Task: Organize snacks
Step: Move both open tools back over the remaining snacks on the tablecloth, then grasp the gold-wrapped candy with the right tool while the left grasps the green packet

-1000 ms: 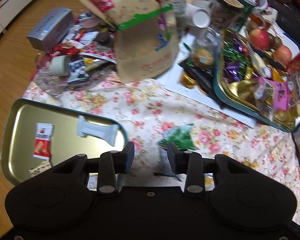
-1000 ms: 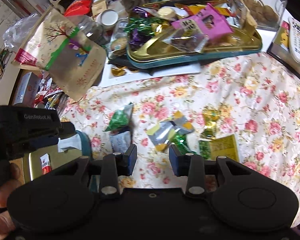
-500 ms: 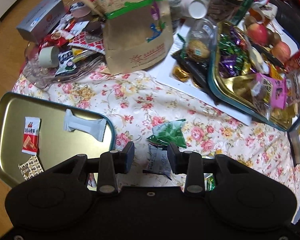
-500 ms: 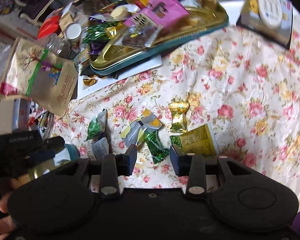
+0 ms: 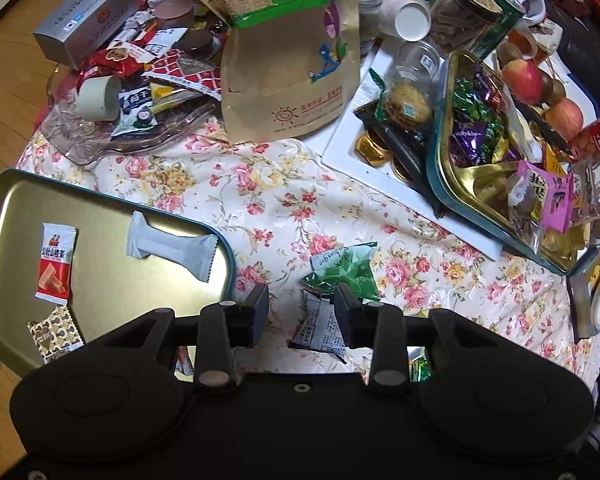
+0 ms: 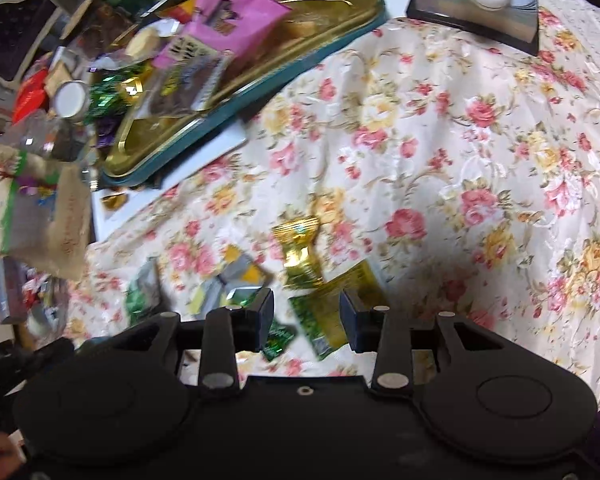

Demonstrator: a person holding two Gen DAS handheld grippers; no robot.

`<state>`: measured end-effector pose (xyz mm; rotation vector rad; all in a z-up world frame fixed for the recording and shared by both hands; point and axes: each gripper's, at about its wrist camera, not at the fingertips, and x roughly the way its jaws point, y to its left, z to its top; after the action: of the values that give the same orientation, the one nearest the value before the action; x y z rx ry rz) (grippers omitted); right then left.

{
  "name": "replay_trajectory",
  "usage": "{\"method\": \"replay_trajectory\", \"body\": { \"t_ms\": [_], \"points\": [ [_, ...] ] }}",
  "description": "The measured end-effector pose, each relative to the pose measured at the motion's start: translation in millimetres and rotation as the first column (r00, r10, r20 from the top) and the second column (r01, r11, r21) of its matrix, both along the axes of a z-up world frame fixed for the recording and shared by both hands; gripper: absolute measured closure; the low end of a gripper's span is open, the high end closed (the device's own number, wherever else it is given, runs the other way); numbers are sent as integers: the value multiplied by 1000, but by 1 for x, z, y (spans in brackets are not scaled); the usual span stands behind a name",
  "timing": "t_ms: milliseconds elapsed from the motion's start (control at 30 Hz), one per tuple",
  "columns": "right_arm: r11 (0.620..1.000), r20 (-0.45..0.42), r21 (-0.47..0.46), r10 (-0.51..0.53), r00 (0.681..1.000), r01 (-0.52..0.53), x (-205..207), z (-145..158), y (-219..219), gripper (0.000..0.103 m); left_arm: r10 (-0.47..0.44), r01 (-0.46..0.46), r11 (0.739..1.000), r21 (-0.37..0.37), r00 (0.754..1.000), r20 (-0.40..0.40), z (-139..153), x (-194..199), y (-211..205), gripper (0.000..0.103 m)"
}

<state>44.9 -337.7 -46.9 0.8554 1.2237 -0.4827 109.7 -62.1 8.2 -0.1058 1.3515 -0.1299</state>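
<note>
Snacks, loose on floral cloth: white printed packet (image 5: 320,326) between parted jaws of left gripper (image 5: 302,312), green packet (image 5: 346,270) just ahead; gold tray (image 5: 4,248) left of jaws. Right gripper (image 6: 306,316), jaws parted, nothing held; green-gold sachet (image 6: 332,304) between them, gold candy (image 6: 300,250) just beyond.

Glossy gold metal tray (image 5: 16,216), floral satin-sheen tablecloth (image 5: 268,200), matt kraft-paper bag (image 5: 288,80), shiny foil wrappers (image 6: 300,256)

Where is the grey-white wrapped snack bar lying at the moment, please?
In the left wrist view, the grey-white bar lies inside the gold tray at lower left, near its right rim, right of the red-and-white packet.
</note>
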Motion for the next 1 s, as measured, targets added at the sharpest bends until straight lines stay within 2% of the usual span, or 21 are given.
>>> {"method": "replay_trajectory", "body": {
  "t_ms": [100,300,367,567,767,933,1000],
  "points": [
    [1000,-46,10,-19,999,20,-2,-8,1,63,-10,10,1000,3,1000,-4,-1,-1,-1,58],
    [985,-116,147,-74,991,90,-10,-30,-2,63,-13,13,1000,4,1000,-10,-3,-1,-1,58],
    [981,-127,159,-89,988,109,-10,-35,-2,63,-13,13,1000,5,1000,-12,-3,-2,-2,58],
    [983,-97,122,-126,987,137,-7,-38,-3,58,-48,48,999,-1,999,-20,-5,-5,-11,58],
    [989,-81,-8,-146,986,146,-1,-27,-6,53,-77,77,997,11,997,-20,-6,-8,-14,58],
    [987,-81,-9,-159,984,159,5,-31,-7,52,-63,63,998,17,998,-26,-8,-5,-9,58],
    [986,-61,-43,-162,985,159,9,-28,-4,52,-50,50,999,11,998,-29,-8,-4,-5,58]
  ]
}}
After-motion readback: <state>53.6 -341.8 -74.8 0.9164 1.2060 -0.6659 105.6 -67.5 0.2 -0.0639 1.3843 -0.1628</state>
